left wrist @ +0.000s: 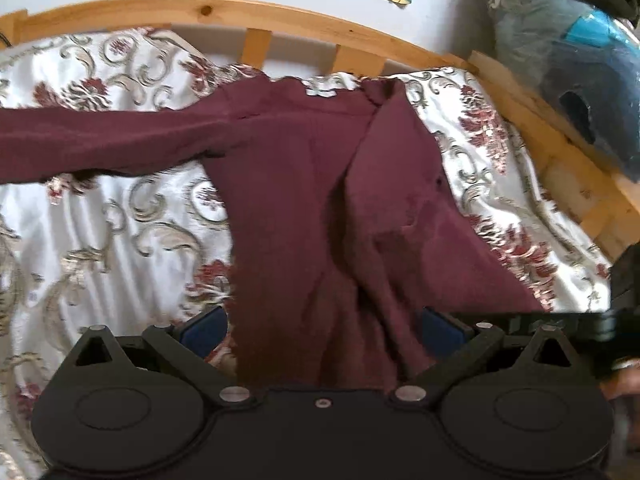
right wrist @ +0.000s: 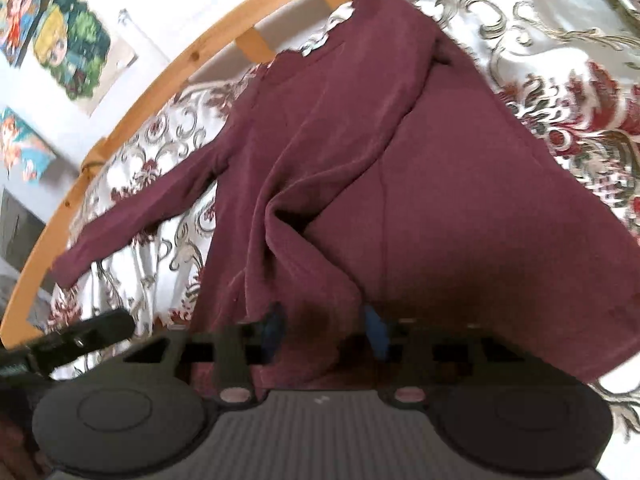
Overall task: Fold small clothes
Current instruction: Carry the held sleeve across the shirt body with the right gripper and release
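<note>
While the maroon top (left wrist: 304, 200) lies lengthwise, collar toward headboard (left wrist: 160, 10), both hand-held grippers seemingly hold hem.

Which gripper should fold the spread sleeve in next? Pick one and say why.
Left, probably. The outstretched sleeve of the maroon sweater lies on the left gripper's side. The right gripper sits at the hem beneath the side already folded over, further from that sleeve.
</note>
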